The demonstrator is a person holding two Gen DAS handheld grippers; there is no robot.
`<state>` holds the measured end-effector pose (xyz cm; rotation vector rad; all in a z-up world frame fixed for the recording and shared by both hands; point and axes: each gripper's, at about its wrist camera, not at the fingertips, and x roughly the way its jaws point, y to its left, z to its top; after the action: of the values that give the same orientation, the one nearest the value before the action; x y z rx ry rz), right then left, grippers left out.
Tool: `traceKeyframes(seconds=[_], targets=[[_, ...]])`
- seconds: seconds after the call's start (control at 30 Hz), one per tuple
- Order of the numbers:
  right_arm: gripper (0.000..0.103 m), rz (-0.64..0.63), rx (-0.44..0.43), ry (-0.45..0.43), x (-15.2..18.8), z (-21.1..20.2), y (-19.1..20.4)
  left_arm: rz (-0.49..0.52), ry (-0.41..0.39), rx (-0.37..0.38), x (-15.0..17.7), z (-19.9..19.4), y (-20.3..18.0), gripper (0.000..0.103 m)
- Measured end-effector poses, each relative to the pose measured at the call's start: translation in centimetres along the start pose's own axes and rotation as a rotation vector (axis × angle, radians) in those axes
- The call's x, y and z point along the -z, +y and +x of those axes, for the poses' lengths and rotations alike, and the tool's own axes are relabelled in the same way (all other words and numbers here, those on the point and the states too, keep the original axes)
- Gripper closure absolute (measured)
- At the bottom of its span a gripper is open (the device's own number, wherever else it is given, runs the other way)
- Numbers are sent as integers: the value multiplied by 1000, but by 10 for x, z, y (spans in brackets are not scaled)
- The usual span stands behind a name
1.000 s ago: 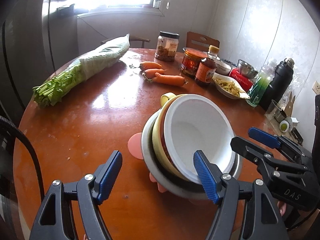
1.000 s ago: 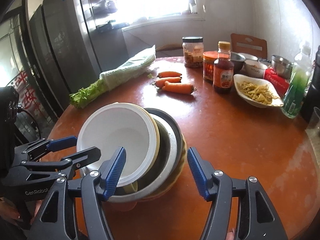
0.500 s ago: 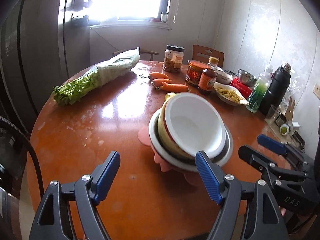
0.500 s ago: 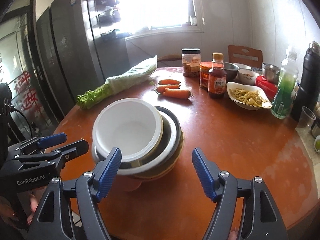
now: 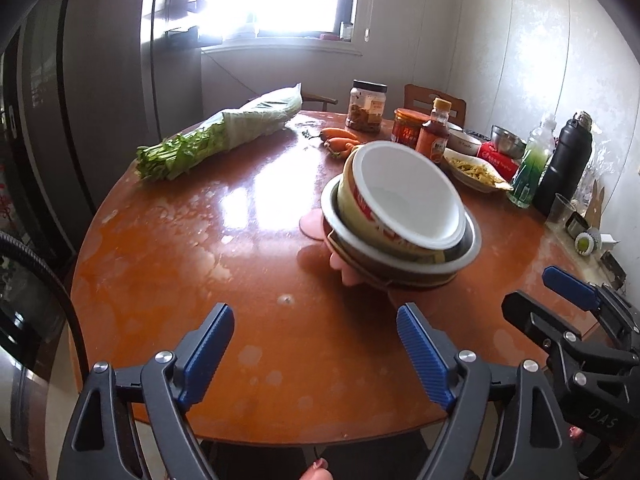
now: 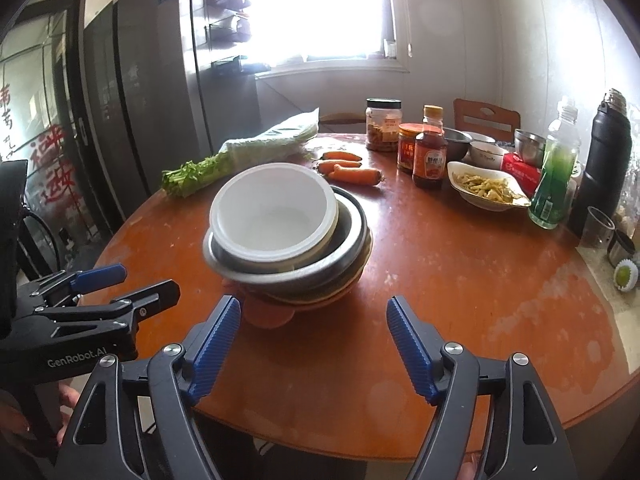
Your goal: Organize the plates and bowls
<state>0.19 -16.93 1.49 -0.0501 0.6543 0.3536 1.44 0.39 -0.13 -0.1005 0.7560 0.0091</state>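
Observation:
A stack of bowls and plates stands on the round brown table (image 5: 208,280). A white bowl (image 5: 408,196) lies tilted on top, inside a cream bowl with red print, a steel bowl (image 5: 472,240) and a brown plate. A pink plate (image 5: 314,224) is at the bottom. My left gripper (image 5: 314,320) hovers short of the stack, its jaws opening, nothing between them. My right gripper (image 6: 314,312) faces the white bowl (image 6: 276,212) and the steel bowl (image 6: 344,256) from the near side, jaws also opening and empty. Each gripper shows in the other's view: right gripper (image 5: 532,290), left gripper (image 6: 146,278).
Bagged celery (image 5: 216,140) and carrots (image 6: 352,172) lie at the far side. Jars, a sauce bottle (image 6: 430,156), a white dish of food (image 6: 486,190), a green bottle (image 6: 554,184) and a black flask (image 6: 604,160) crowd the back right. The table's near edge runs just below both grippers.
Both grippers have drawn back from the stack toward the table's near edge, and their jaws have spread wider. The stack stays where it was on the table.

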Motion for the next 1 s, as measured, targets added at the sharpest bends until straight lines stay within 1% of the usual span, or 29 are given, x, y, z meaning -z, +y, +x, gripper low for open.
traceKeyframes(seconds=[0.23, 0.5, 0.63, 1.0], targets=[[25, 7, -1, 3, 14, -1, 5, 1, -5, -32, 16, -2, 3, 17], [24, 13, 19, 14, 29, 3, 7, 10, 19, -56, 29, 3, 3, 16], [24, 29, 39, 2, 32, 3, 3, 20, 21, -60, 33, 5, 1, 16], [24, 39, 44, 13, 39, 6, 1, 25, 35, -70, 36, 12, -2, 16]])
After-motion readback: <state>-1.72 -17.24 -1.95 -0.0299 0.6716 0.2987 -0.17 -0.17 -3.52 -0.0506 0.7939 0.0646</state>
